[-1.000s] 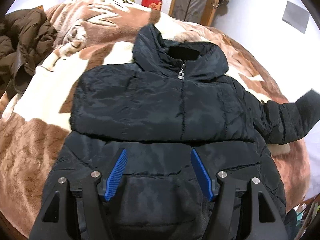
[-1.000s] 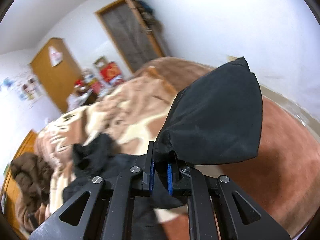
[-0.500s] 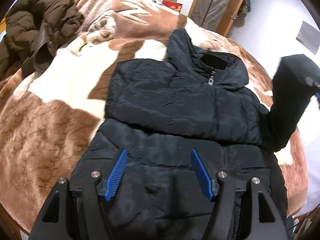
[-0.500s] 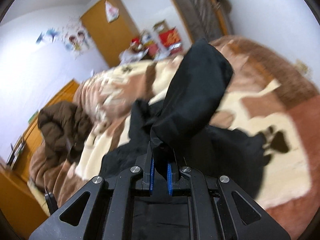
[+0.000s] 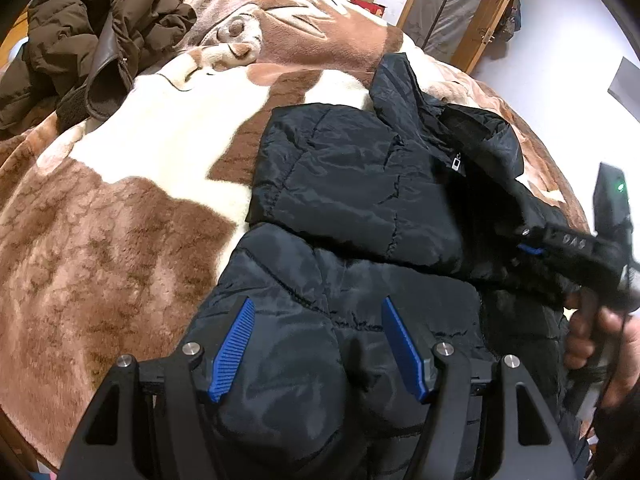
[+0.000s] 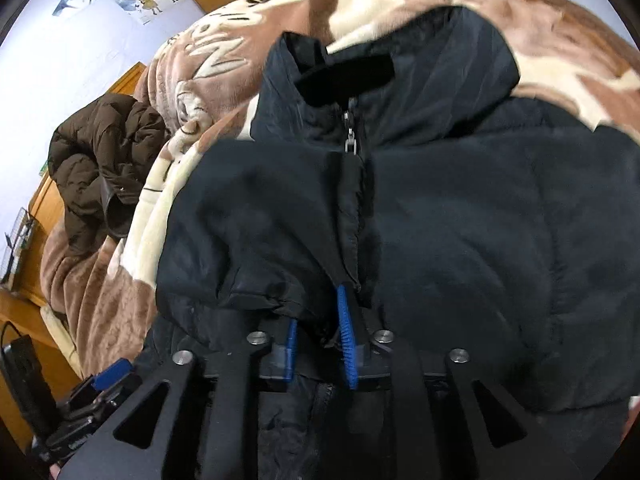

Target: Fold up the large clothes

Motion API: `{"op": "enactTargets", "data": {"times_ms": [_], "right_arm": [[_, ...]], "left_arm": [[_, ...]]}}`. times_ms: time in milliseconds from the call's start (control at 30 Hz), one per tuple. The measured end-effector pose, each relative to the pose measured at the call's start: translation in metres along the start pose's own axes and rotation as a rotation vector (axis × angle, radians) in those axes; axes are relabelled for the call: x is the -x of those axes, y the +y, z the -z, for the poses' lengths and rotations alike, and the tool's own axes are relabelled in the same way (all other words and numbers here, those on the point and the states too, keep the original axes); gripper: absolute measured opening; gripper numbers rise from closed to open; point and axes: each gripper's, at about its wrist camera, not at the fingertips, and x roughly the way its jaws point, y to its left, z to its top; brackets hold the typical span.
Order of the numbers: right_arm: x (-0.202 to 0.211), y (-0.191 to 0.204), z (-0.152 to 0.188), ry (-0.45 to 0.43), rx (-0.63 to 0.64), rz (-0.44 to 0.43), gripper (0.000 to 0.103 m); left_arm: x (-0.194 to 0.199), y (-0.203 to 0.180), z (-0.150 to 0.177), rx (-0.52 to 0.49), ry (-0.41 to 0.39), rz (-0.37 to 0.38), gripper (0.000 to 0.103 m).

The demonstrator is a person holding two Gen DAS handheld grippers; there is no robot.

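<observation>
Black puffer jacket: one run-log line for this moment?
black puffer jacket on brown-and-cream blanket | right tongs opening, sleeve cuff between | left tongs open above hem

Two jackets lie on one blanket [image 5: 132, 184]: a black jacket [image 5: 360, 184] and a brown jacket [image 5: 96, 28] (bunched at the far left corner). Two grippers: the left gripper [image 5: 316, 344], the right gripper [image 6: 320, 344].

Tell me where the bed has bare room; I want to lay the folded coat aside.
Free: the blanket between the brown jacket and the black jacket, and its near left corner. Crowded: the right side, under the black jacket and the right claw.
</observation>
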Motion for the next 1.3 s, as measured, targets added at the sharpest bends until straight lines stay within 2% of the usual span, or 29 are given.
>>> {"op": "enactTargets", "data": {"times_ms": [67, 100, 133, 200, 333, 467, 667, 733, 767, 800, 833, 867, 933, 1000, 1100, 1200, 1300], "right_arm": [[0.008, 0.000, 0.000, -0.011, 0.000, -0.016, 0.027], [0.017, 0.002, 0.000, -0.021, 0.005, -0.024, 0.032], [0.027, 0.004, -0.002, -0.034, 0.014, -0.034, 0.045], [0.047, 0.007, -0.001, -0.076, 0.040, -0.061, 0.057], [0.078, 0.007, 0.003, -0.139, 0.064, -0.079, 0.057], [0.108, -0.024, 0.010, -0.193, 0.052, 0.015, 0.057], [0.126, -0.089, 0.020, -0.217, -0.055, 0.173, 0.057], [0.130, -0.106, 0.020, -0.227, -0.077, 0.216, 0.057], [0.131, -0.111, 0.019, -0.229, -0.085, 0.231, 0.057], [0.132, -0.117, 0.018, -0.230, -0.095, 0.251, 0.057], [0.133, -0.123, 0.017, -0.237, -0.109, 0.260, 0.057], [0.135, -0.126, 0.015, -0.248, -0.114, 0.264, 0.054], [0.136, -0.129, 0.011, -0.261, -0.108, 0.277, 0.038], [0.133, -0.130, 0.007, -0.265, -0.102, 0.280, 0.035], [0.116, -0.134, 0.000, -0.240, -0.084, 0.293, 0.031], [0.081, -0.139, -0.004, -0.158, -0.049, 0.324, 0.031], [0.050, -0.148, 0.000, -0.106, -0.017, 0.374, 0.030]], "left_arm": [[0.000, -0.004, -0.005, -0.006, -0.005, 0.009, 0.068], [0.000, -0.006, -0.008, -0.011, -0.008, 0.016, 0.068], [0.001, -0.010, -0.013, -0.014, -0.012, 0.025, 0.068], [0.002, -0.020, -0.025, -0.018, -0.023, 0.059, 0.068], [-0.002, -0.047, -0.049, -0.026, -0.038, 0.160, 0.074], [-0.030, -0.077, -0.067, -0.056, -0.005, 0.225, 0.075], [-0.096, -0.095, -0.084, -0.034, 0.104, 0.200, 0.075], [-0.106, -0.096, -0.085, -0.006, 0.120, 0.236, 0.070], [-0.105, -0.097, -0.085, -0.004, 0.109, 0.248, 0.058], [-0.103, -0.099, -0.086, -0.014, 0.100, 0.243, 0.022], [-0.100, -0.101, -0.087, -0.029, 0.101, 0.235, 0.014], [-0.094, -0.102, -0.088, -0.038, 0.082, 0.238, 0.012], [-0.076, -0.104, -0.089, -0.086, 0.016, 0.222, 0.009], [-0.063, -0.105, -0.088, -0.139, -0.042, 0.167, 0.009], [-0.075, -0.091, -0.089, -0.122, -0.021, 0.128, 0.009], [-0.100, -0.071, -0.082, -0.052, 0.036, 0.123, 0.010], [-0.115, -0.070, -0.070, -0.066, 0.034, 0.124, 0.011]]}}
